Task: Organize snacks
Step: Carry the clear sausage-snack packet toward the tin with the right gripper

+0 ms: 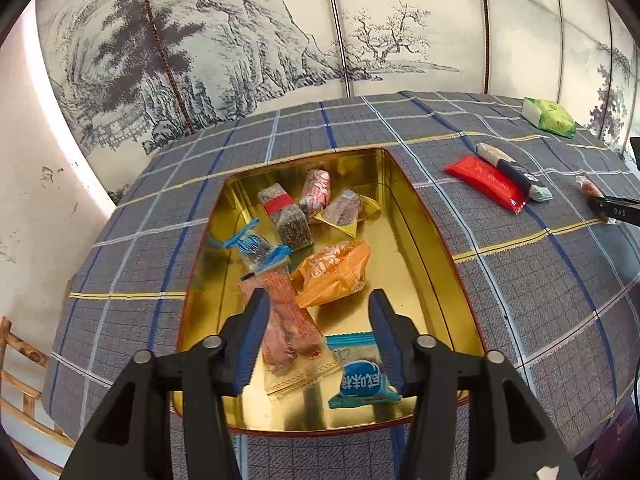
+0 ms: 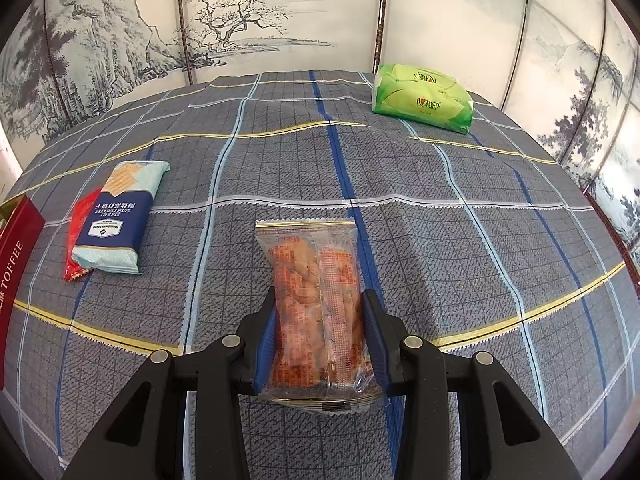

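We see a table (image 2: pixel 420 184) covered in a grey-blue checked cloth, with painted landscape screens (image 2: pixel 248 28) behind it.

In the left wrist view, our left gripper (image 1: pixel 320 336) hangs over a gold tin tray (image 1: pixel 432 280) with its jaws spread apart and nothing between them. The tray sits toward the table's left edge and holds several wrapped snacks: an orange packet (image 1: pixel 334 272) near its middle, a clear packet of reddish twists (image 1: pixel 286 328) under the left finger, a blue-and-white packet (image 1: pixel 362 380) at the near end, a clear candy with blue ends (image 1: pixel 254 246), a dark seaweed-like bar with a red band (image 1: pixel 286 216), a pink candy (image 1: pixel 316 190) and a yellow-edged one (image 1: pixel 346 208) at the far end.

In the right wrist view, our right gripper (image 2: pixel 320 340) is clenched on a clear packet of fried dough twists (image 2: pixel 316 296), the jaws pressing its two long sides; the packet's far end lies on the cloth near the table's middle. To its left, a navy and pale-blue cracker packet (image 2: pixel 120 216) lies partly on top of a red packet (image 2: pixel 78 236). A green tissue pack (image 2: pixel 422 98) sits near the far edge. A red box lettered TOFFEE (image 2: pixel 16 248) shows at the left edge.
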